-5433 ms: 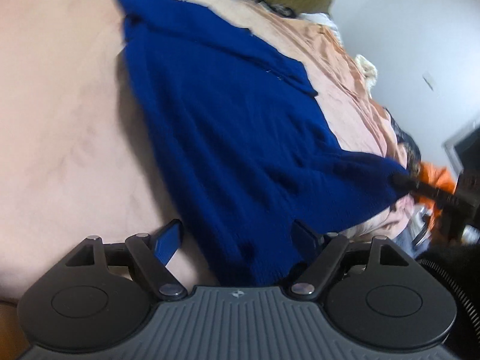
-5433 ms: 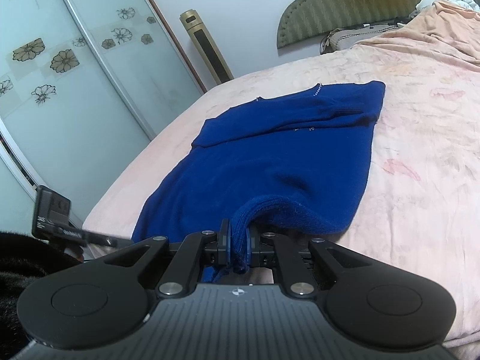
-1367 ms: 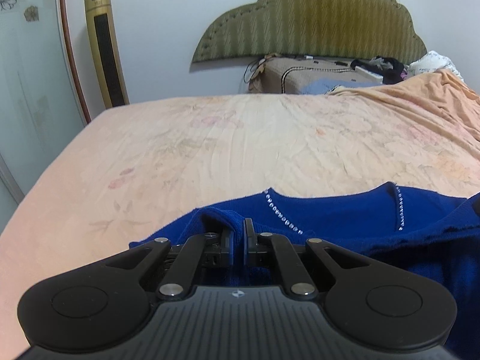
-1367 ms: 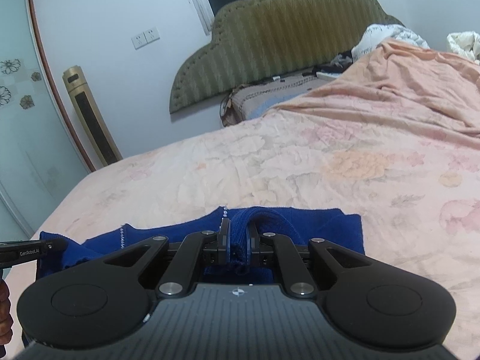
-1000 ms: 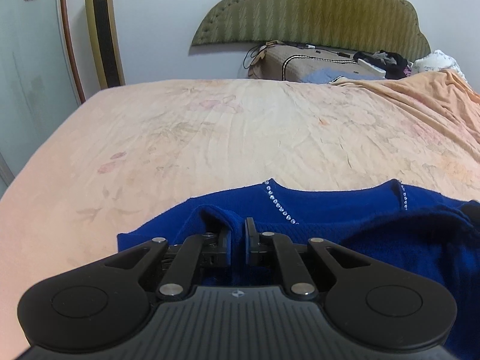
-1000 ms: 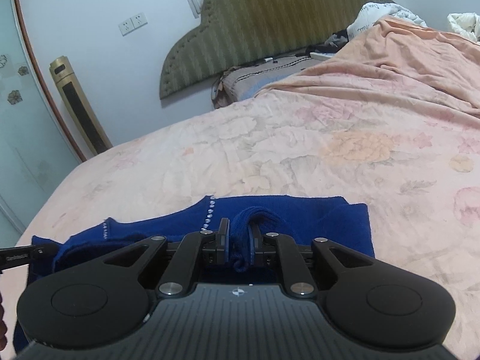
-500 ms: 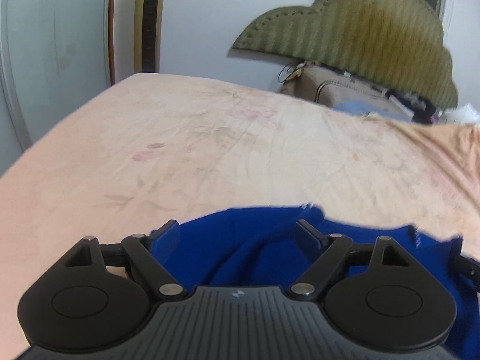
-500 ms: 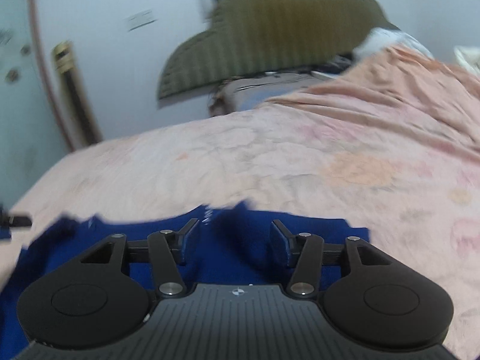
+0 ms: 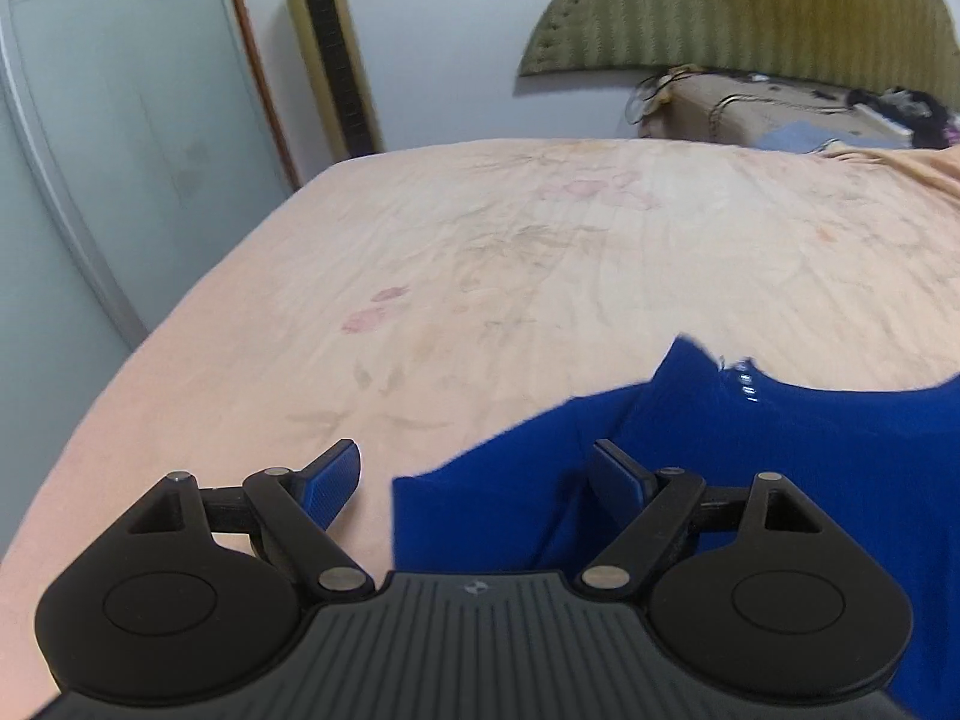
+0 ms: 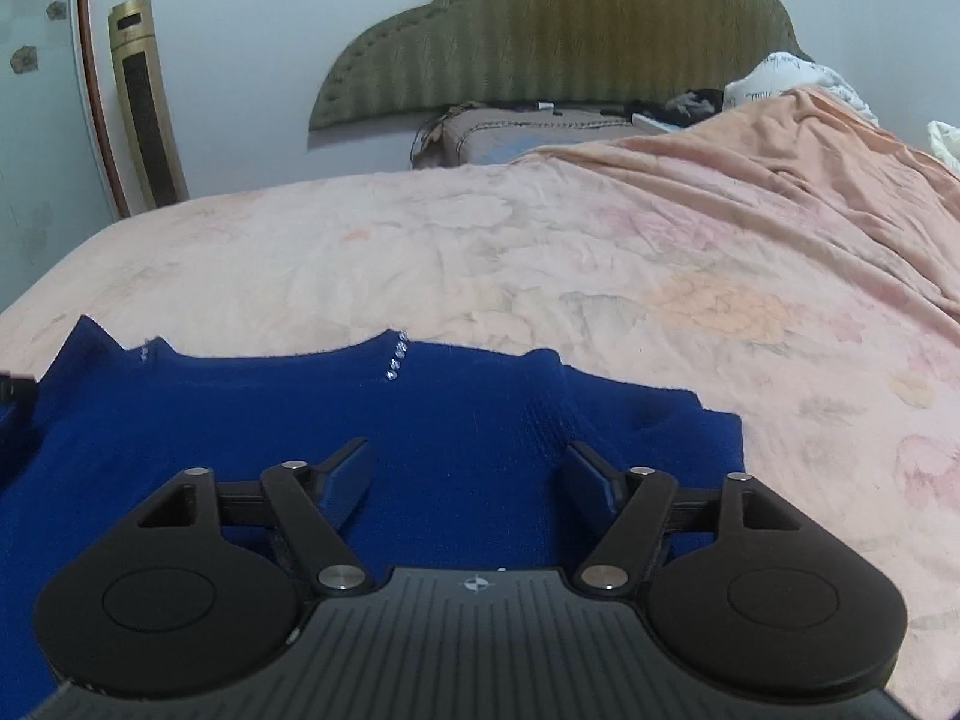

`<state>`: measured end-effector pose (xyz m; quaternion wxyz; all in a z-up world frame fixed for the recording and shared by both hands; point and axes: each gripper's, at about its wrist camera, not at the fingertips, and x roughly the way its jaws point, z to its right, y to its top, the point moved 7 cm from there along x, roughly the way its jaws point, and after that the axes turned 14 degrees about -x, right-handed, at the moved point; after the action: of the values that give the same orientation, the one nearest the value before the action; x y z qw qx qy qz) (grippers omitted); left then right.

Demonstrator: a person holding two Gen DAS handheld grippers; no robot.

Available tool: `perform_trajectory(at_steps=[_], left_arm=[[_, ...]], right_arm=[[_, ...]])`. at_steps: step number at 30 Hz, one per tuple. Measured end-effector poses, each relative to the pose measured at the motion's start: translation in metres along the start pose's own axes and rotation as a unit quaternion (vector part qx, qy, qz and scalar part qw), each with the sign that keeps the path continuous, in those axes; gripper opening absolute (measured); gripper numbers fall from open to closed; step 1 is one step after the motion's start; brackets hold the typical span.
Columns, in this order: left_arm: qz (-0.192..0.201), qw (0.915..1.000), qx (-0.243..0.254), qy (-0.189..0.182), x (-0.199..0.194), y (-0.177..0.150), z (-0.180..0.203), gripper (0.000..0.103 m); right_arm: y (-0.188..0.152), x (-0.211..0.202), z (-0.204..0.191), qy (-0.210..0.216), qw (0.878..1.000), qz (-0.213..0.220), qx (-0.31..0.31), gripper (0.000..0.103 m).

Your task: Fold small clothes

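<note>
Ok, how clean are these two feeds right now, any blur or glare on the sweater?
Left wrist view: the blue sweater has smeared edges and streaked neckline studs, so motion blur; the tower fan bows from fisheye. Right wrist view: sharper, the studs read as separate dots; soft indoor light, no glare, mild softness on the bedspread.

The folded blue knitted sweater point(image 10: 336, 420) lies on the peach flowered bed sheet point(image 10: 540, 264), in the lower left of the right wrist view. Behind the bed stands the green padded headboard point(image 10: 558, 30), top centre. The tall gold tower fan point(image 10: 147, 96) stands upper left, probably beside the glass wardrobe door point(image 9: 108, 138).
</note>
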<state>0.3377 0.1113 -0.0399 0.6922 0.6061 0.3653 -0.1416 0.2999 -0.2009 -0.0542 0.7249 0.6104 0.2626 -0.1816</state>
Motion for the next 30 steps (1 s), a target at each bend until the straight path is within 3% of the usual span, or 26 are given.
perform_trajectory(at_steps=[3, 8, 15, 21, 30], left_arm=[[-0.01, 0.9999, 0.001, 0.013, 0.001, -0.003, -0.003, 0.084], [0.005, 0.9997, 0.019, -0.012, -0.03, -0.021, -0.004, 0.084], [0.006, 0.9986, 0.04, -0.034, -0.061, -0.064, -0.007, 0.084], [-0.007, 0.9986, 0.035, -0.04, -0.066, -0.086, -0.014, 0.084], [-0.004, 0.9987, 0.028, -0.044, -0.073, -0.094, -0.021, 0.084]], right_arm=[[-0.006, -0.003, 0.001, -0.006, 1.0, -0.009, 0.006, 0.075], [-0.004, -0.011, -0.018, -0.004, 0.999, -0.004, -0.047, 0.084], [-0.005, -0.021, -0.031, -0.01, 0.998, -0.011, -0.057, 0.091], [-0.01, -0.023, -0.03, -0.018, 0.999, -0.023, -0.04, 0.091], [-0.014, -0.026, -0.03, -0.02, 0.999, -0.029, -0.023, 0.093]])
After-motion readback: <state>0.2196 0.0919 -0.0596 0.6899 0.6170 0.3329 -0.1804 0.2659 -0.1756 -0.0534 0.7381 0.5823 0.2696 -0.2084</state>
